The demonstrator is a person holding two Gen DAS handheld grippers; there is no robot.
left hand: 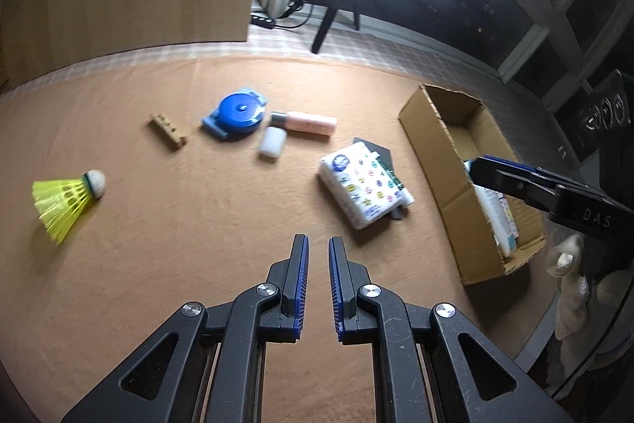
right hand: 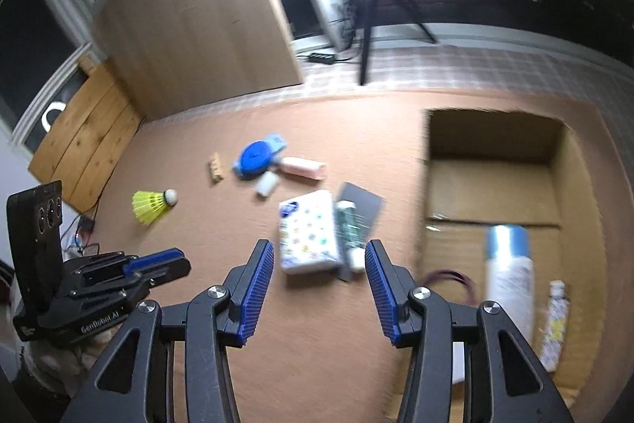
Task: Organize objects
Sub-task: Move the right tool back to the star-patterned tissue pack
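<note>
Tissue pack [right hand: 307, 230] on mat, left of cardboard box [right hand: 491, 185]. R gripper [right hand: 319, 288] half-open, L gripper [left hand: 318, 278] nearly shut, both empty. Risk: tube [right hand: 350, 224] dragged along w/ pack, since touching.

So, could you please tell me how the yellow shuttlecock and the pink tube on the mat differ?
The shuttlecock is bright yellow with a flared, open skirt and a white rounded tip; the pink tube is a smooth, pale cylinder with a grey cap. The shuttlecock lies alone, while the pink tube lies close beside the blue round case. Both lie on their sides on the mat, outside the cardboard box.
</note>
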